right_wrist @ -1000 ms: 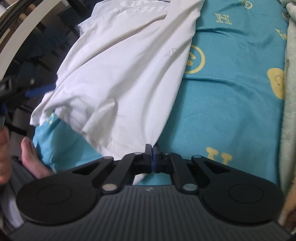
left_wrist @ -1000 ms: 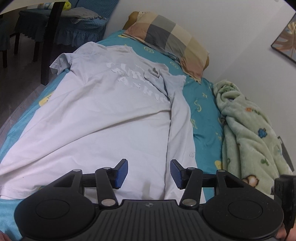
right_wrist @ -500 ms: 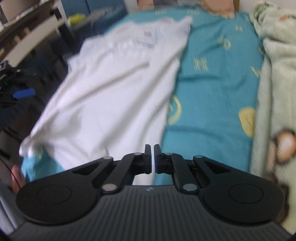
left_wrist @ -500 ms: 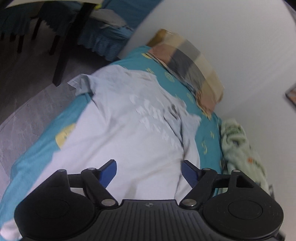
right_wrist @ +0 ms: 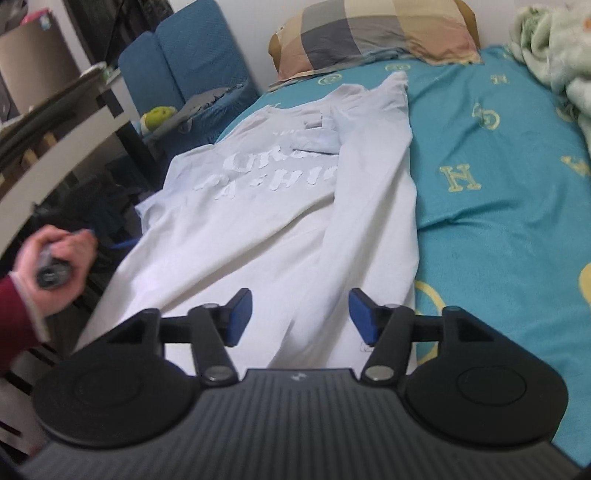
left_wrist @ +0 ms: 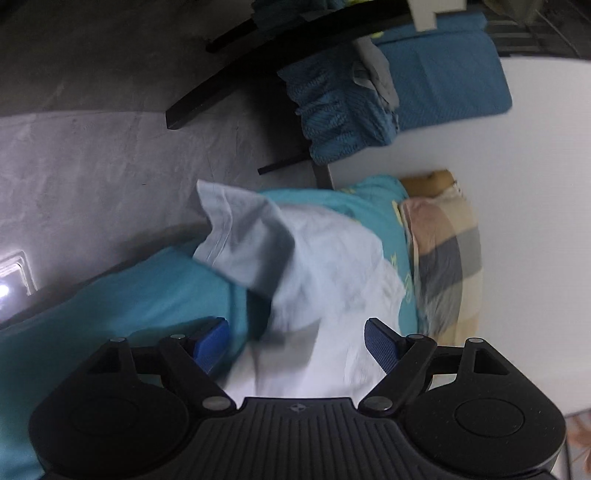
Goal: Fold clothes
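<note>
Checked pillow beyond shirt; blanket alongside.

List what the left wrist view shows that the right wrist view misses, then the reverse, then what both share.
Only the left wrist view: the grey floor, the shirt's sleeve hanging off the bed's edge, and the open left gripper.

Only the right wrist view: the green blanket, the shirt's white lettering, the hand gripping the other tool's handle, and the right gripper, whose jaws have just been opening, nothing pinched.

Both: the white shirt, the teal sheet, the checked pillow and the blue chair.
</note>
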### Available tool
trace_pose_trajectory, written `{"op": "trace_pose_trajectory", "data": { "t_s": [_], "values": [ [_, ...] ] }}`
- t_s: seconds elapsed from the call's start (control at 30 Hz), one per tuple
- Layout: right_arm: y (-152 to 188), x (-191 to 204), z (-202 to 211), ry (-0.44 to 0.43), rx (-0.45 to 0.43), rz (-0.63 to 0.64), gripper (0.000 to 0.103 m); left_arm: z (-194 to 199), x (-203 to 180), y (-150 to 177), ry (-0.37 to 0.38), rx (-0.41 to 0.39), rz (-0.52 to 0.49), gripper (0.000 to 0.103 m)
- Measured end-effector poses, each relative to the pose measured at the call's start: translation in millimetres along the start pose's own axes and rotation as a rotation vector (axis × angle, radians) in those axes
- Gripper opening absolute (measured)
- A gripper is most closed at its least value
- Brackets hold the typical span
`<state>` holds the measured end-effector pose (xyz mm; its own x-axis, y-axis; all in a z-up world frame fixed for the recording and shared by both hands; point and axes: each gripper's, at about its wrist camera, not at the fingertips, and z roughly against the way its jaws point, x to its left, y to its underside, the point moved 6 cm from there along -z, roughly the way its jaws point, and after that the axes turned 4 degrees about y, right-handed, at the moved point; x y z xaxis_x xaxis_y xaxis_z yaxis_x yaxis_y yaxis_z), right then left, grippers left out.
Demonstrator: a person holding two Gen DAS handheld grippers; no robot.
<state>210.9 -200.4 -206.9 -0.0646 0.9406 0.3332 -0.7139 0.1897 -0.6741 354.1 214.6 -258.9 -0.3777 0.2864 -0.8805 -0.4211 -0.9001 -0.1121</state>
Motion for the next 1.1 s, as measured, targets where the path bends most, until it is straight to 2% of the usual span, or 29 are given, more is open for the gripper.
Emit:
{"op": "trace_pose_trajectory", "data": {
  "t_s": [0.1,0.17,0.23,0.33,0.4,0.47,0.57,0.73,0.83,0.93,1.0,1.1],
  "values": [
    [0.6,-2.4,-9.4,-0.008,0.021,-0.027,0.061,-29.8,1.9,-23.3,0.023,-0.044,0.023,0.082],
    [0.6,-4.1,-14.9,-0.020,0.034,-0.053,0.063,-46.5,0.8,-35.7,0.004,-0.060,0.005,0.081],
    [-0.7,-6.7,-18.6,-0.021,0.039,-0.069,0.063,-61.3,-0.3,-47.1,-0.016,-0.072,-0.017,0.076],
    [-3.1,-10.2,-20.6,-0.022,0.037,-0.094,0.062,-80.7,-6.0,-60.7,-0.047,-0.080,-0.073,0.057],
    [-4.9,-11.4,-19.5,-0.026,0.031,-0.113,0.062,-84.9,-20.6,-60.7,-0.082,-0.084,-0.176,0.024],
    [-6.7,-11.1,-17.4,-0.030,0.023,-0.121,0.062,-82.9,-42.0,-56.2,-0.136,-0.112,-0.306,0.005],
    [-7.9,-10.5,-14.4,-0.015,0.029,-0.116,0.062,-72.4,-85.8,-40.6,-0.183,-0.170,-0.529,0.005],
    [-7.0,-16.0,-10.8,0.058,0.046,-0.091,0.061,-59.2,-170.3,16.9,-0.159,-0.231,-0.909,0.005],
    [-8.2,-20.2,-6.6,0.099,0.042,-0.077,0.061,-58.4,-213.8,76.0,-0.123,-0.242,-1.151,0.005],
    [-11.0,-24.4,-2.9,0.133,0.030,-0.066,0.061,-70.4,-235.0,135.8,-0.073,-0.194,-1.284,0.005],
    [-12.7,-28.5,0.1,0.144,0.018,-0.074,0.061,-83.1,-232.7,179.1,-0.055,-0.127,-1.364,0.005],
    [-14.8,-36.6,1.3,0.153,0.009,-0.099,0.061,-108.1,-214.3,237.8,-0.075,0.001,-1.485,0.007]
  ]
}}
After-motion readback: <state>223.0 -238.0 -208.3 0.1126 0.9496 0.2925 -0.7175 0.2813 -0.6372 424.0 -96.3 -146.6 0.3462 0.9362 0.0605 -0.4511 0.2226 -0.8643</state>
